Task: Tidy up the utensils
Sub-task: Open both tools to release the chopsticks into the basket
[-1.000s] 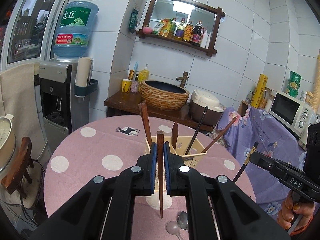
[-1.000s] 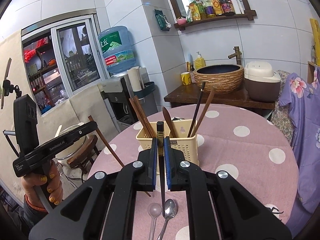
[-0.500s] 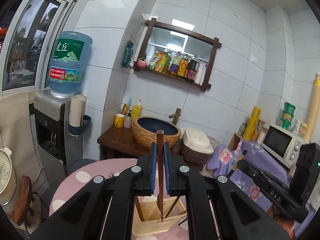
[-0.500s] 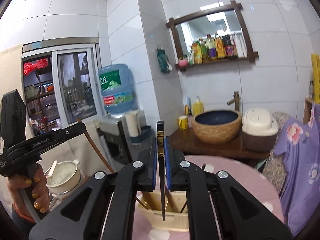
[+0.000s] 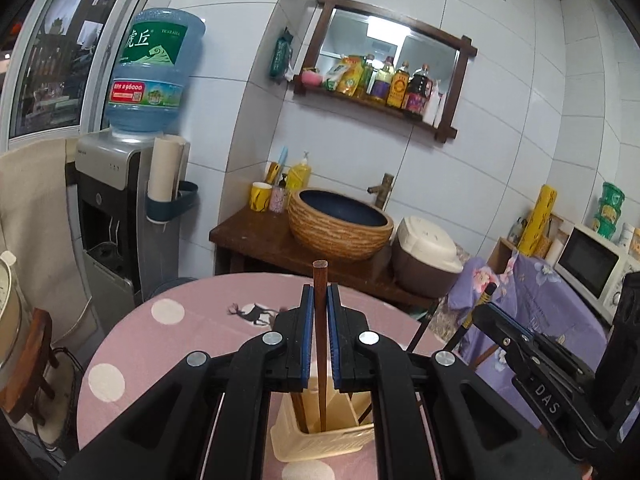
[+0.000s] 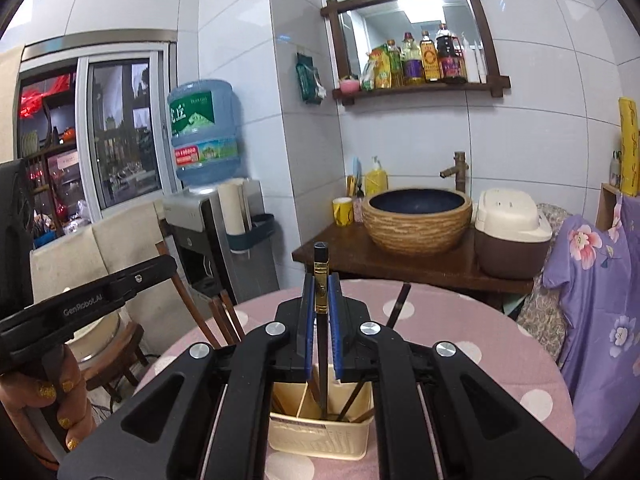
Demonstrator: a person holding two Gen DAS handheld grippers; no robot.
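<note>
Left wrist view: both sticks now hang over the yellow holder (image 5: 320,438). Left tool (image 5: 320,336) pinches a brown chopstick (image 5: 320,280); right tool (image 6: 321,324) pinches a black chopstick (image 6: 321,264). Dropping comes next.

Your table (image 5: 168,344) wears a pink cloth with white polka dots and a small dark deer print. On it stands a cream utensil basket (image 6: 320,432). Your left gripper (image 5: 320,308) is black with blue pads, clamping a reddish-brown chopstick (image 5: 320,320); your right gripper (image 6: 321,300), black with blue pads too, clamps a black chopstick (image 6: 321,356) with a gold band. Behind the table, a tan ribbed basin (image 5: 340,228) is dark blue inside.
</note>
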